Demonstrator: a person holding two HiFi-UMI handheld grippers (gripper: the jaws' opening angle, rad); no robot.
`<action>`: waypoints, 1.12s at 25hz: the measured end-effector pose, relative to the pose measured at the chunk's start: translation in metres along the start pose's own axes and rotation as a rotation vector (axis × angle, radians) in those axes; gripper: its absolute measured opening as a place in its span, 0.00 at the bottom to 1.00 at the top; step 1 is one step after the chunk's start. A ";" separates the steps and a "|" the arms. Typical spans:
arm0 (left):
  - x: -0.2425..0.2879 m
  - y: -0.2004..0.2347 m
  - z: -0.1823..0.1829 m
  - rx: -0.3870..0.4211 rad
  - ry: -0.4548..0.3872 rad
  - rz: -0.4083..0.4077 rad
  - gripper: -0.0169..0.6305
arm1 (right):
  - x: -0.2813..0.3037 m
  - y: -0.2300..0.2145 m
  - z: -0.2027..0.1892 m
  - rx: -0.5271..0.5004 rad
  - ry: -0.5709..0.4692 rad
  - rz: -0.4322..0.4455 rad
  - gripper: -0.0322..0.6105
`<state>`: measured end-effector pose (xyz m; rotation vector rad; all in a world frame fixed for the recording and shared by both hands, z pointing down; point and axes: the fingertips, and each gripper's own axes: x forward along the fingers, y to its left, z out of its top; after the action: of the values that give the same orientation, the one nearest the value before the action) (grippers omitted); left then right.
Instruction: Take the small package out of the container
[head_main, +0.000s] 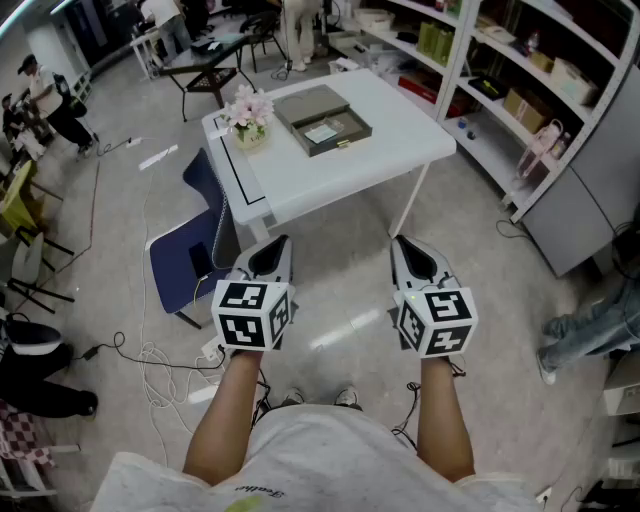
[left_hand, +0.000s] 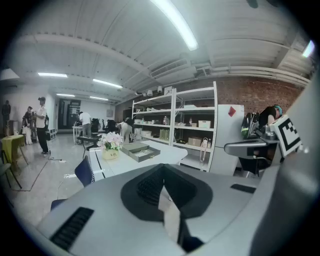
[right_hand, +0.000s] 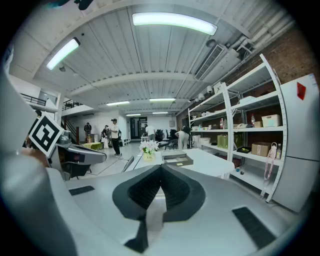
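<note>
Small package (head_main: 322, 131), pale and flat, lies inside the open grey container (head_main: 358, 130) near the middle of the white table (head_main: 400, 135). The container's grey lid (head_main: 312, 100) rests just beside it, on the far side. A pot of pink flowers (head_main: 247, 112) stands at the table's left end.

The left gripper (head_main: 270, 246) and the right gripper (head_main: 412, 250) are held side by side low in front of the person, well short of the table. Both have their jaws pressed together with nothing between them (each gripper view shows the pads meeting).

A blue chair (head_main: 190, 255) stands by the table's near left corner. Cables (head_main: 150, 352) trail across the floor to the left, and white shelving (head_main: 520, 85) lines the right side of the room.
</note>
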<state>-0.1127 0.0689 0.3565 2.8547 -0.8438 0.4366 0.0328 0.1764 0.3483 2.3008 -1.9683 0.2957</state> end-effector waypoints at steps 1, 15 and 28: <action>0.002 -0.004 0.000 0.000 0.002 -0.001 0.03 | 0.000 -0.003 0.000 0.004 -0.004 0.004 0.06; 0.032 -0.024 0.001 -0.008 0.004 0.043 0.03 | 0.019 -0.039 -0.011 0.004 0.010 0.059 0.06; 0.129 0.027 0.009 -0.048 0.030 0.026 0.03 | 0.117 -0.076 -0.010 0.000 0.055 0.043 0.11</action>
<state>-0.0221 -0.0216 0.3890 2.7895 -0.8754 0.4548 0.1236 0.0776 0.3863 2.2284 -1.9931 0.3580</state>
